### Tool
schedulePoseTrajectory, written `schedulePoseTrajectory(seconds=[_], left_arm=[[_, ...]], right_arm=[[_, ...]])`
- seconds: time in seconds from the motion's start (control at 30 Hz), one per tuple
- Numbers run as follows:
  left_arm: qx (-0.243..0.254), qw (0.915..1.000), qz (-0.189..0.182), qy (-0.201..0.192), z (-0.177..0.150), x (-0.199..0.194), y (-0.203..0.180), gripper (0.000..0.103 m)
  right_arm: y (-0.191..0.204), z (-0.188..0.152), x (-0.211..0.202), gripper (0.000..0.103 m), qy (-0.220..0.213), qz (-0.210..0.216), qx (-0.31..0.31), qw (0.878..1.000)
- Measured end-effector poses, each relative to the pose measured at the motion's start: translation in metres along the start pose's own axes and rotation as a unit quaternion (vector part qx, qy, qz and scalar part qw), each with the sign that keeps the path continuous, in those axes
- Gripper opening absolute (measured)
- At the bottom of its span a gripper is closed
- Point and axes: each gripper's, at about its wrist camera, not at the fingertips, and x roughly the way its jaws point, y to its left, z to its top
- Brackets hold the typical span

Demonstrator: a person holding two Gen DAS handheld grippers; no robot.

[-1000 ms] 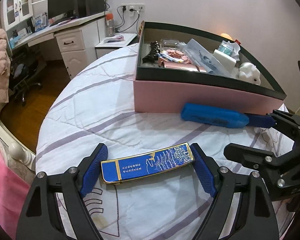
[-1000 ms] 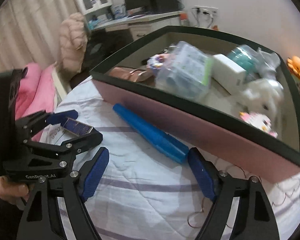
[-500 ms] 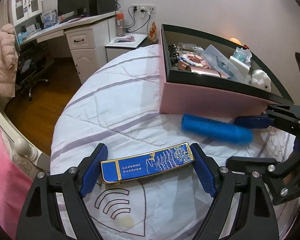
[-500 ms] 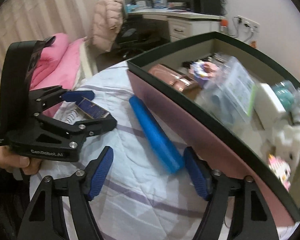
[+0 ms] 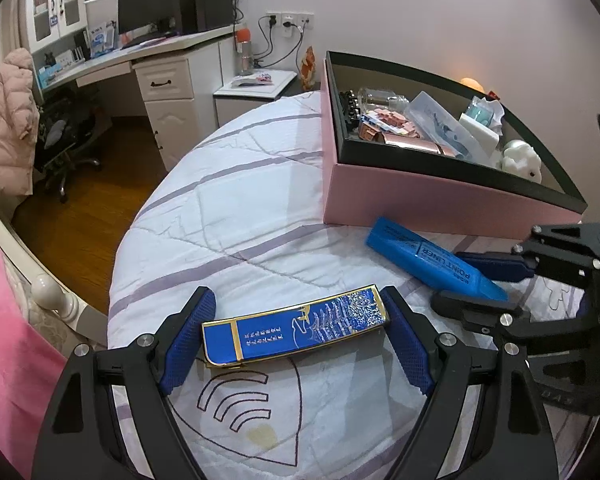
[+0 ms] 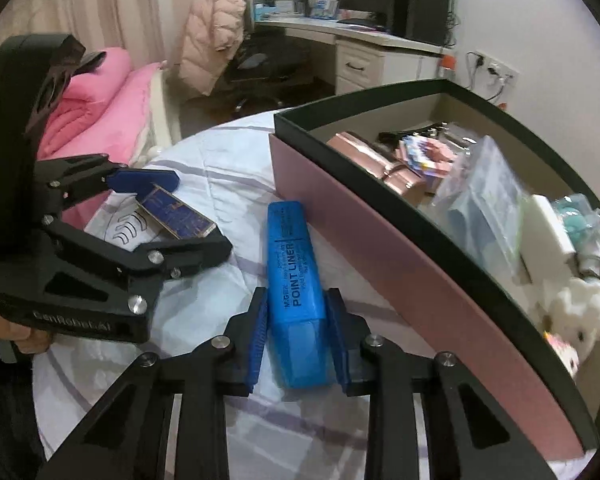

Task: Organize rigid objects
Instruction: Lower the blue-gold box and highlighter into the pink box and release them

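The right gripper [image 6: 296,332] clamps its 2 pads on the fat blue plastic highlighter [image 6: 296,276], beside the pink cardboard box [image 6: 380,240] at 2 o'clock. The left gripper [image 5: 296,336] grips the flat blue-and-gold case [image 5: 296,330] lengthwise on the white quilt [image 5: 236,216].

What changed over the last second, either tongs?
The right tongs closed on the blue highlighter; a second ago they were open around its end. The highlighter now lies angled away from the pink box instead of along its wall. The left tongs are unchanged, holding the flat blue case by its ends. Box contents look the same.
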Motion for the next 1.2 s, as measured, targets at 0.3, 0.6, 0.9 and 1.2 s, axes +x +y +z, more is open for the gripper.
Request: schedulePoseTrajectory(seconds=[0.3,0.6,0.9,1.2], left_arm=[[0.004,0.9999,-0.007,-0.015,0.002,-0.017,-0.004,0.084],[0.016,0.9989,-0.018,-0.041,0.013,-0.041,-0.017,0.084],[0.057,0.9933,-0.033,-0.095,0.06,-0.073,-0.041,0.084],[0.081,0.9885,-0.067,-0.108,0.148,-0.059,-0.071,0.084]], right_arm=[[-0.002,-0.007,-0.031,0.027,-0.036,-0.014,0.049,0.998],[0.003,-0.009,-0.078,0.027,-0.077,-0.028,0.061,0.995],[-0.017,0.003,-0.135,0.027,-0.132,-0.06,0.086,0.986],[-0.089,0.032,-0.166,0.027,-0.163,-0.098,0.162,0.968]])
